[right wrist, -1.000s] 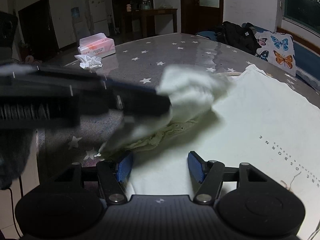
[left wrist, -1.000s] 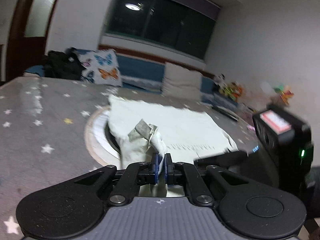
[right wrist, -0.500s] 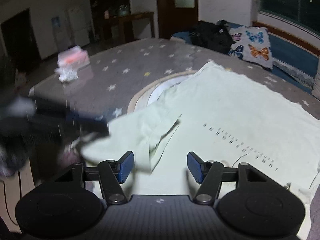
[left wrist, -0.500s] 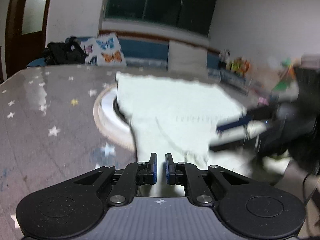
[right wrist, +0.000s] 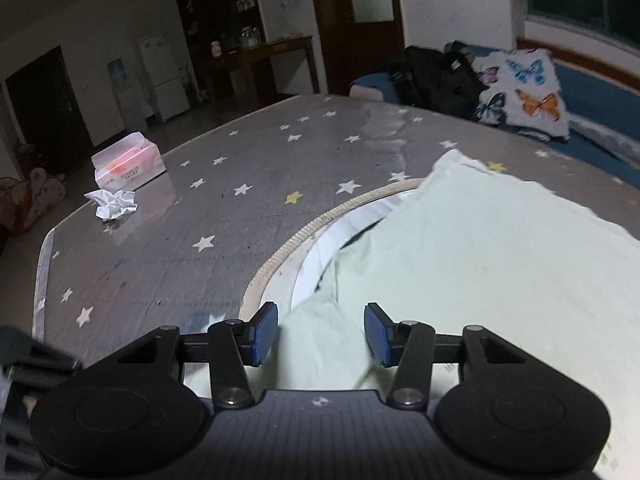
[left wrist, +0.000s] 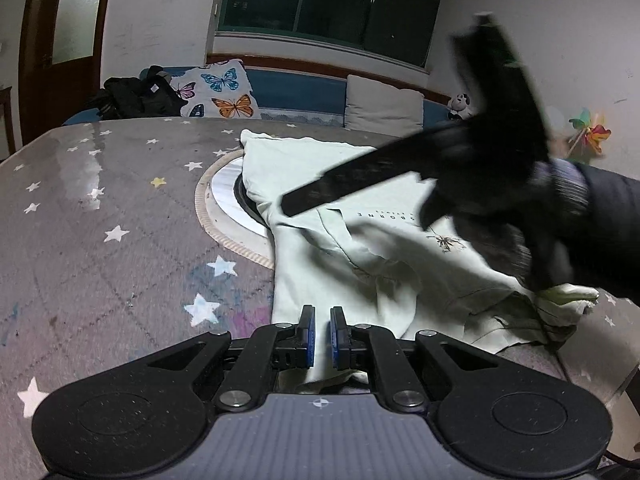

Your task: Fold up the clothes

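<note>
A pale green T-shirt [left wrist: 360,248] lies spread on the grey star-patterned table [left wrist: 100,220], partly over a round turntable [left wrist: 224,200]. My left gripper [left wrist: 322,338] hovers over the shirt's near sleeve edge with its jaws a narrow gap apart and nothing between them. My right gripper [right wrist: 320,334] is open above the shirt [right wrist: 480,248], cloth below its blue pads, not gripped. In the left wrist view the right gripper [left wrist: 304,202] reaches over the shirt's middle, blurred.
A tissue box [right wrist: 128,160] and a crumpled tissue [right wrist: 114,206] sit at the table's far left corner. A bench with a butterfly cushion [left wrist: 220,94], a black bag [left wrist: 136,98] and a beige cushion [left wrist: 384,102] runs behind the table.
My left gripper let go of the sleeve it held raised and drew back; the sleeve now lies flat. My right gripper swung across over the shirt, still open.
</note>
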`<control>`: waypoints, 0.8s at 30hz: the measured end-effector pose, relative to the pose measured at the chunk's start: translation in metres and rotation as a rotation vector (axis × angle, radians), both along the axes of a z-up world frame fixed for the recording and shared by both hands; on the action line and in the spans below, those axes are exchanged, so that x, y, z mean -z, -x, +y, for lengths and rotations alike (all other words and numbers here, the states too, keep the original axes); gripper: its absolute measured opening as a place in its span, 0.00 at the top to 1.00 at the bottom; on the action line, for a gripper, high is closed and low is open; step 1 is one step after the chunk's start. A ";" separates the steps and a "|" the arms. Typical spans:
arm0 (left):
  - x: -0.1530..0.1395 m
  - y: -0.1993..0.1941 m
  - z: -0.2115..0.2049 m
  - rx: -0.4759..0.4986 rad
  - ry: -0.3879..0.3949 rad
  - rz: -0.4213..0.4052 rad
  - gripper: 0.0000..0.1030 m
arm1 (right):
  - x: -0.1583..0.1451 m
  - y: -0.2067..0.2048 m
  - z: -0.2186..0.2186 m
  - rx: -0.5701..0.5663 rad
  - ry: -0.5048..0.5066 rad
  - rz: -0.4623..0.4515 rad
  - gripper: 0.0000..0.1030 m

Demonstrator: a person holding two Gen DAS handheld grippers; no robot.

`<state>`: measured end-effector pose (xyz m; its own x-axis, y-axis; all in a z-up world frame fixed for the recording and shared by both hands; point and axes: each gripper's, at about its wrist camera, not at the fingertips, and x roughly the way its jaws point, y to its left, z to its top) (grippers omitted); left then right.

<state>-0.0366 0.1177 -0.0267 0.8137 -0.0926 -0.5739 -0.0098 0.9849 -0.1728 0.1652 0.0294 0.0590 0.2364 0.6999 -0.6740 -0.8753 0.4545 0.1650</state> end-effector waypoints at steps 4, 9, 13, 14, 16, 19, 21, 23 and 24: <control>0.001 0.001 0.000 -0.006 0.007 -0.004 0.92 | 0.012 -0.008 0.012 -0.022 0.038 0.016 0.57; 0.002 0.003 0.002 -0.010 0.020 -0.003 0.92 | 0.014 -0.008 0.010 -0.051 0.031 0.055 0.91; 0.002 0.005 0.001 -0.014 0.015 -0.003 0.92 | 0.009 -0.006 0.020 -0.072 0.003 0.039 0.93; 0.002 0.005 0.000 -0.016 0.016 -0.003 0.92 | 0.008 -0.005 0.023 -0.074 -0.001 0.035 0.93; 0.003 0.006 0.001 -0.020 0.021 -0.002 0.92 | 0.015 -0.007 0.029 -0.068 0.012 0.043 0.92; 0.002 0.008 0.000 -0.018 0.019 0.001 0.92 | 0.019 -0.009 0.028 -0.066 0.006 0.050 0.89; 0.001 0.009 0.000 -0.016 0.015 0.004 0.92 | 0.011 -0.012 0.022 -0.052 -0.005 0.053 0.89; -0.002 0.009 0.000 -0.020 0.008 0.004 0.91 | -0.001 -0.013 0.014 -0.042 -0.024 0.032 0.89; -0.004 0.009 0.000 -0.023 0.004 0.001 0.91 | -0.008 -0.015 0.008 -0.036 -0.037 0.029 0.89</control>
